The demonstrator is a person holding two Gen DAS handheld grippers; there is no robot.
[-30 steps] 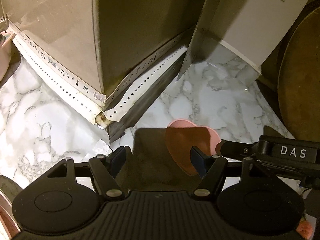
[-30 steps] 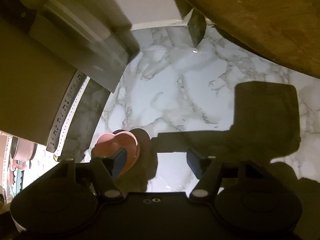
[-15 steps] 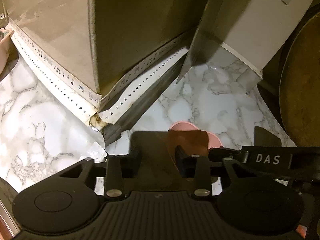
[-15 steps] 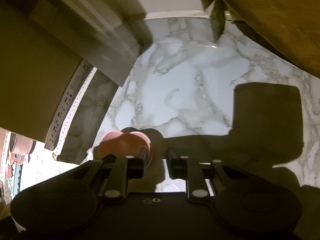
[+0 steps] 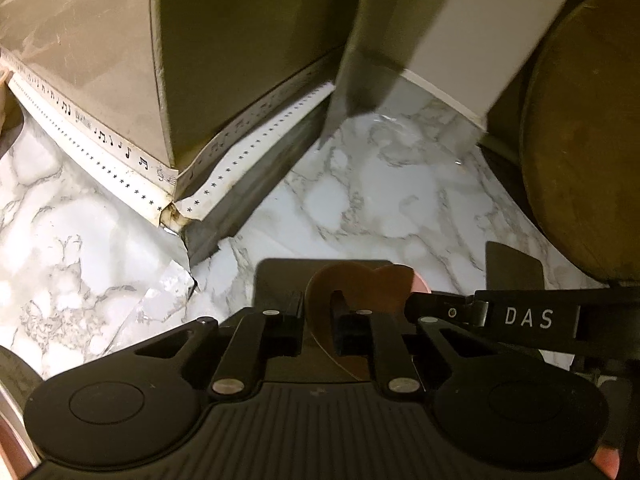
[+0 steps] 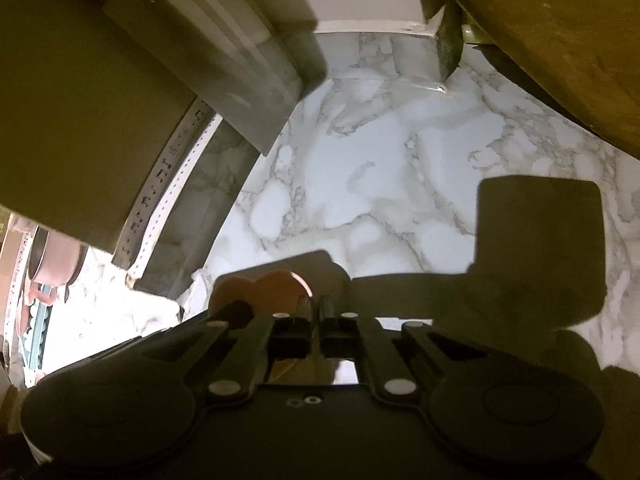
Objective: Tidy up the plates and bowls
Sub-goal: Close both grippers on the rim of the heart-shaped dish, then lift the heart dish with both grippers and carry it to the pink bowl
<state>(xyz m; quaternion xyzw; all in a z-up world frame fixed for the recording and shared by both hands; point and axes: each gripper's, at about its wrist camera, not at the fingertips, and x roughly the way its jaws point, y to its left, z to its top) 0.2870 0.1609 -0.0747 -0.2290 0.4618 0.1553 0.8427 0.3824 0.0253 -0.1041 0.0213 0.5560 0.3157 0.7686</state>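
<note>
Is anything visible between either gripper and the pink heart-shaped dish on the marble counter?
Nothing visible. The left gripper is closed on the left rim of the pink heart-shaped dish, and the right gripper on its right rim. Both have just been closing.

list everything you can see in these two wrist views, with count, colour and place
heart-shaped dish: 1, pink, on the counter between both grippers, each clamped on a side of its rim
marble counter: 1, white with grey veins, under everything
patterned edge strip: 1, white with black music notes and stars, along the foot of the beige block behind
white box: 1, white, far side of the counter, right of the beige block
round wooden board: 1, brown, on edge at the right
pots: number unclear, pink, far left of the right wrist view
left gripper: 1, black, jaws just closed on the dish's rim
right gripper: 1, black, jaws just closed on the dish's other edge
</note>
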